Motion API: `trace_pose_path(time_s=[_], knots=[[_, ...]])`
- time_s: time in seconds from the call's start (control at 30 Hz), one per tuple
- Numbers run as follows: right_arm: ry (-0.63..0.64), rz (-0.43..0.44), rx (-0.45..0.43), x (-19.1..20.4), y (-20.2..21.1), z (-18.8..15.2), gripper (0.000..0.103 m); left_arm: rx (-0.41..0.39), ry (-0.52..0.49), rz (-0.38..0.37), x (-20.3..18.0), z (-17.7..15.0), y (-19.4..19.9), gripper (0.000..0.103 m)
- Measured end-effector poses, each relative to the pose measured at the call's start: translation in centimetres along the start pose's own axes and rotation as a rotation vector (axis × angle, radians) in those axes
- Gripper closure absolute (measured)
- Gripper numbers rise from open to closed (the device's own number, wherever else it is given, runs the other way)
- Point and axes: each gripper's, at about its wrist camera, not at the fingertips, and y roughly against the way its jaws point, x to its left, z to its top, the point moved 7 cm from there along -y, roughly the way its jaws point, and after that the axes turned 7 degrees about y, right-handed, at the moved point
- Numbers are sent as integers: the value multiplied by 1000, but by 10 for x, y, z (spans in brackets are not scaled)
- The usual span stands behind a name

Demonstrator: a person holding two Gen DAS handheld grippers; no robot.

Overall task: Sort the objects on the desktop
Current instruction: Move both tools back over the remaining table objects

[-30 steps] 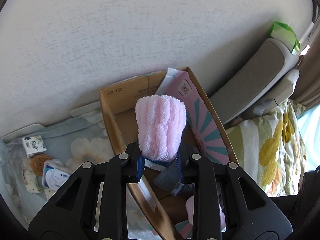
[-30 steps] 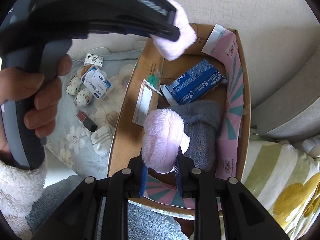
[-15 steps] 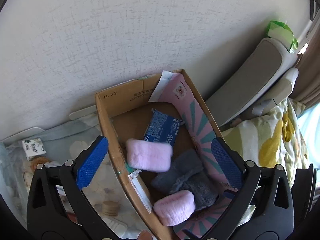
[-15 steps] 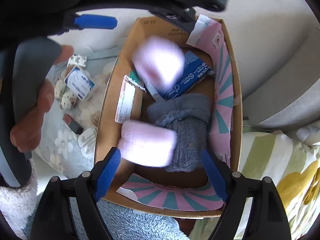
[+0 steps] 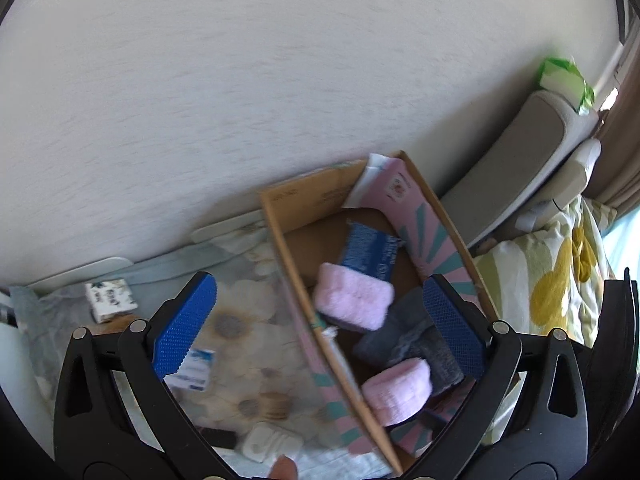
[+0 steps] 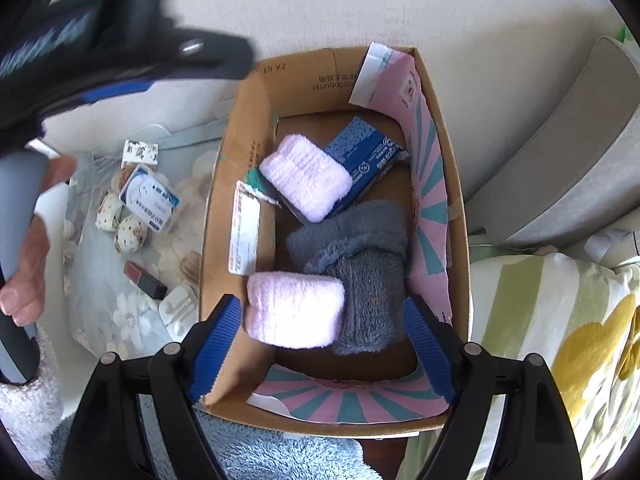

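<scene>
The right gripper (image 6: 322, 348) is wide open and holds nothing. It hangs over the near end of the box (image 6: 236, 184). Its two blue pads (image 6: 216, 344) stand far apart, one by the box's left wall and one over the right side. Between them, low in the box, lies a pink sock roll (image 6: 294, 310). It touches no pad.

The left gripper (image 5: 320, 324) is wide open too, with nothing in it. One blue pad (image 5: 184, 324) is over the cloth (image 5: 248, 344) outside the box, the other is over the inside of the box (image 5: 276, 216). This view is a bit blurry.

A second pink roll (image 6: 306, 178) lies farther back in the box. It rests partly on a blue pack (image 6: 366, 154), so some of the pack is hidden. A gray sock (image 6: 360, 264) lies between the two pink rolls and touches the near one. A white label (image 6: 244, 236) sticks to the inside of the left wall. The right wall has a pink and green striped lining (image 6: 430, 184).

In the right view the left gripper is a dark blur at the top left, and a hand (image 6: 28, 264) holds its gray handle. Most of the hand is cut off by the edge.

Left of the box, on the flowered cloth, lie small things: a white and blue card pack (image 6: 150, 198), two spotted bits (image 6: 120, 226), a small white packet (image 6: 140, 152), a dark red block (image 6: 144, 280) and a white plastic clip (image 6: 178, 310). The spotted bits are too small to name. A striped and yellow pillow (image 6: 560, 320) lies to the right of the box.
</scene>
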Motion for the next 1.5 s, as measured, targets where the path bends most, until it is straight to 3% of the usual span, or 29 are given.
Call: trace_pose_path(time_s=[0.2,0.47,0.77,0.97,1.2,1.37,1.5], knots=[[-2,-4,-9,16,4,9,23,-12,29,8,38,0,22,0],[27,-36,-85,46,26,22,23,-57,66,-16,77,-4,59,0],[65,-19,-148,95,35,38,23,-130,91,39,141,-15,106,0],[120,-18,-147,129,33,44,23,-141,150,74,204,-28,124,0],[161,22,-125,165,7,50,23,-106,161,68,254,-62,117,1],[279,56,-66,184,-21,56,23,-36,93,70,255,-104,85,4],[409,68,-19,188,-41,67,23,-3,63,-4,239,-131,54,4]])
